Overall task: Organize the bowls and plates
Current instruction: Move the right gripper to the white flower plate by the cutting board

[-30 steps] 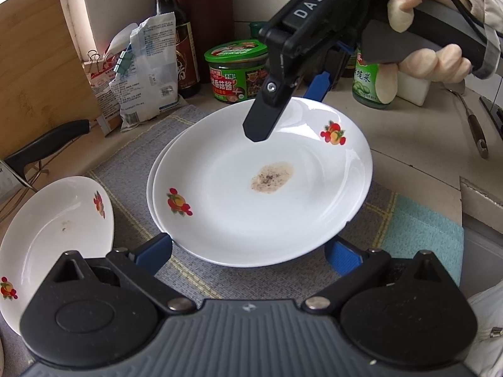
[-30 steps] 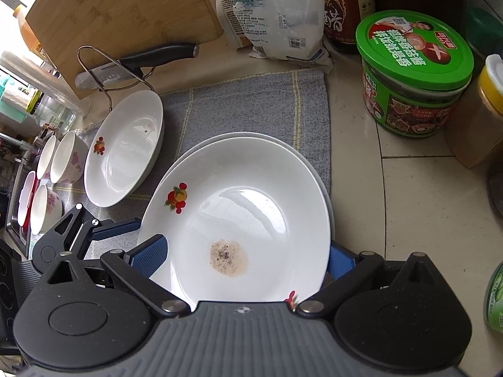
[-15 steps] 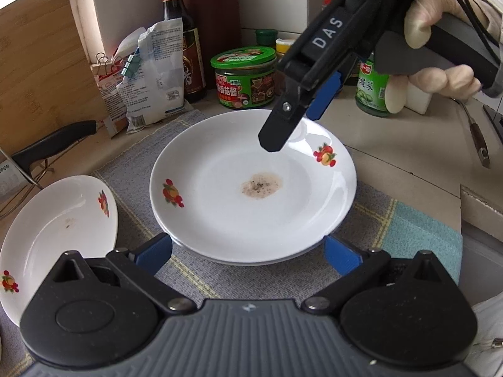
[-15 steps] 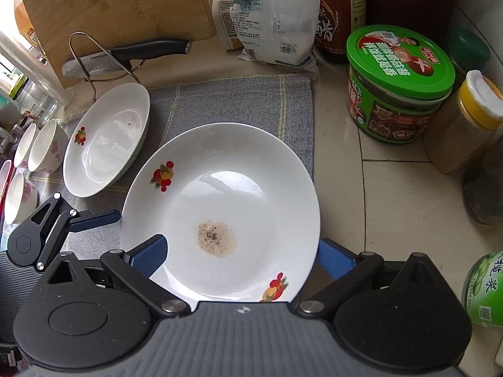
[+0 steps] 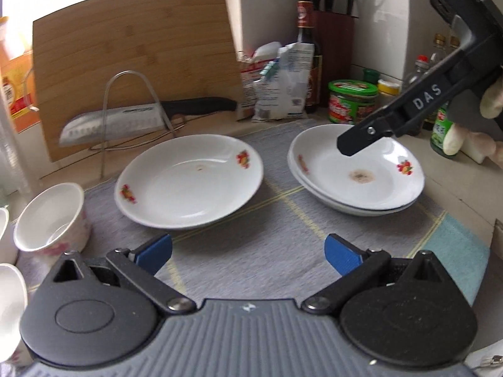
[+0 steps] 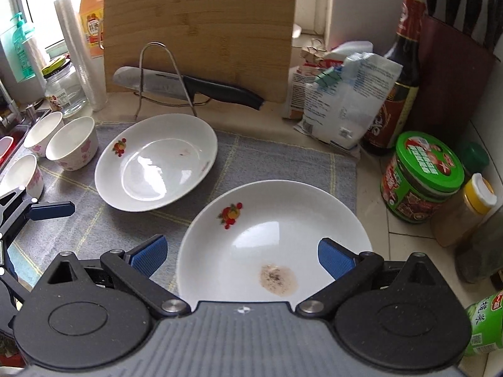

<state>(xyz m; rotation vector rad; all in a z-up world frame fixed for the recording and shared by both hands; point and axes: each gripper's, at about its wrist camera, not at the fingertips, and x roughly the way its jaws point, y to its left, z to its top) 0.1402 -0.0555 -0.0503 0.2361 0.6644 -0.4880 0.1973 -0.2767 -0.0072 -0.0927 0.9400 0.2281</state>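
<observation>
On the grey woven mat [image 5: 283,229], two glossy white plates are stacked [image 5: 355,172], the top one carrying a brownish, speckled smear [image 6: 278,279] (dried sauce, perhaps). A single plate [image 5: 188,182] lies beside them, cups [image 6: 70,147] just left of it. Left gripper [image 5: 248,251] and right gripper [image 6: 242,253] both gape wide, holding nothing.

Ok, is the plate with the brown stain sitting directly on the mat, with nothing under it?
No: in the left wrist view the stained plate rests on another plate, whose rim shows beneath it.
</observation>
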